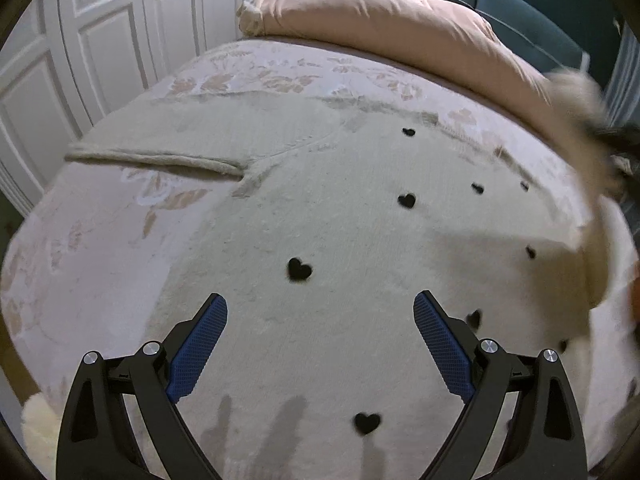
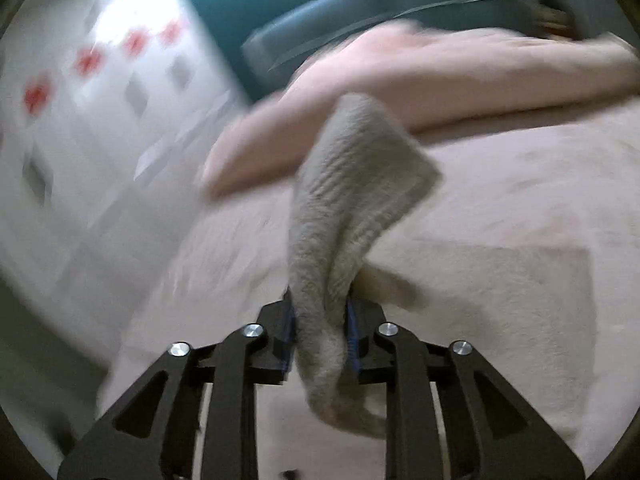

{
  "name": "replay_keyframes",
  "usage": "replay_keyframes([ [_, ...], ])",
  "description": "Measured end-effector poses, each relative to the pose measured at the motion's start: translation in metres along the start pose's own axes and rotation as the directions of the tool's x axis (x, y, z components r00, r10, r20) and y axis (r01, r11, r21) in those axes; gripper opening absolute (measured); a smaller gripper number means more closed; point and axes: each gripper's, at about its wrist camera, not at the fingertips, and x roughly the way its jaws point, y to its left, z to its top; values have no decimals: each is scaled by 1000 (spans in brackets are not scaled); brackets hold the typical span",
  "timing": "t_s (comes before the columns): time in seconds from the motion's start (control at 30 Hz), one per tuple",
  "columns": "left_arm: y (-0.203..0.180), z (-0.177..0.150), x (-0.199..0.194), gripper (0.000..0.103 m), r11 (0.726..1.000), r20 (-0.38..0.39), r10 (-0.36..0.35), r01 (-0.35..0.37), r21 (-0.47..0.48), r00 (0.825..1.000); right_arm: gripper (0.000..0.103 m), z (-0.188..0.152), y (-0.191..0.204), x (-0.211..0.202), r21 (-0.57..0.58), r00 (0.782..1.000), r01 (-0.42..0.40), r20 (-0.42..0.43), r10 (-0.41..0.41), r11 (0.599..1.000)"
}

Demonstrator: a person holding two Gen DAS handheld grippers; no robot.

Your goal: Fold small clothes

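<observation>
Sweater (image 1: 320, 208) is spread on the bed (image 1: 100, 240) directly below the wide-open left hand-held gripper (image 1: 320, 320). One sleeve (image 2: 352, 184) is pinched in the right hand-held gripper (image 2: 320, 320), lifted at the sweater's right side.

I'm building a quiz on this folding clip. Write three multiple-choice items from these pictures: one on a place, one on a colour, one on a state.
1. Where does the sweater lie?
A. Spread on the bed
B. On the floor
C. On a chair

2. What colour are the small hearts on the sweater?
A. Red
B. Black
C. Blue

3. In what state is the left gripper?
A. Shut on cloth
B. Open, holding nothing
C. Shut on a pillow

Key:
1 A, as the cream sweater lies flat on the floral bedspread in the left wrist view.
2 B, as each heart shows dark black against the pale knit.
3 B, as its blue pads stand wide apart above the sweater, while the right gripper is the one shut on a sleeve.
</observation>
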Motion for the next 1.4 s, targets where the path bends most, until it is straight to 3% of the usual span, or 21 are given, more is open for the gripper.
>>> replay_keyframes([
  [0.1,1,15,5,92,999,-5,-39,39,-19,999,35,-44,32,58,-70,989,23,-145,-33,997],
  [0.17,3,29,17,92,996,-28,-81,80,-32,996,35,-62,22,64,-35,982,41,-181,-47,999],
  [0.33,5,56,59,92,984,-73,-155,147,-105,985,61,-88,-31,-14,143,992,103,-89,-91,984],
  [0.4,7,60,84,92,963,-117,-221,197,-185,968,61,-95,-71,-41,247,990,137,-69,-124,959],
  [0.47,12,56,107,92,945,-160,-229,180,-274,960,63,-107,-101,-58,371,988,153,-60,-141,916],
  [0.6,12,56,107,90,921,-101,-237,190,-339,966,64,-127,-143,-71,521,984,171,-54,-167,836],
  [0.63,10,58,106,82,918,-96,-249,204,-340,964,63,-129,-153,-68,555,985,163,-49,-163,816],
  [0.67,7,63,106,58,917,-84,-274,234,-324,958,63,-128,-157,-66,572,986,158,-48,-159,805],
  [0.7,3,68,107,42,916,-82,-298,261,-305,951,57,-124,-163,-59,594,987,153,-45,-157,790],
  [0.73,-2,73,110,9,911,-86,-331,295,-287,940,42,-119,-167,-51,608,987,148,-42,-154,780],
  [0.77,-8,83,111,6,897,-83,-376,340,-281,923,30,-110,-170,-45,608,988,146,-44,-151,780],
  [0.8,-12,94,106,5,890,-54,-393,365,-273,918,5,-96,-172,-41,598,987,149,-47,-152,788],
  [0.87,-23,121,81,5,885,49,-415,416,-209,908,6,-75,-162,-57,578,986,99,53,-159,810],
  [0.97,-34,155,30,5,870,228,-453,483,-98,862,6,-53,-142,-103,514,944,-1,284,-169,858],
  [1.03,-39,160,19,6,873,275,-453,484,-55,848,6,-61,-144,-111,503,924,1,330,-193,864],
  [1.1,-47,147,48,7,909,206,-402,417,-31,892,6,-81,-160,-77,502,943,171,167,-289,848],
  [1.13,-48,131,81,7,935,111,-347,353,-33,931,5,-93,-170,-56,503,945,254,53,-323,826],
  [1.17,-45,118,103,6,950,43,-309,311,-44,950,5,-110,-182,-33,510,947,301,-63,-315,806],
  [1.2,-42,104,125,6,961,-21,-271,269,-60,962,4,-119,-182,-38,510,953,257,8,-303,821],
  [1.23,-37,92,139,7,965,-53,-255,250,-78,966,5,-117,-181,-43,507,953,253,14,-302,824],
  [1.4,-31,78,140,13,952,29,-288,289,-104,957,11,-110,-175,-70,505,947,291,-30,-320,812],
])
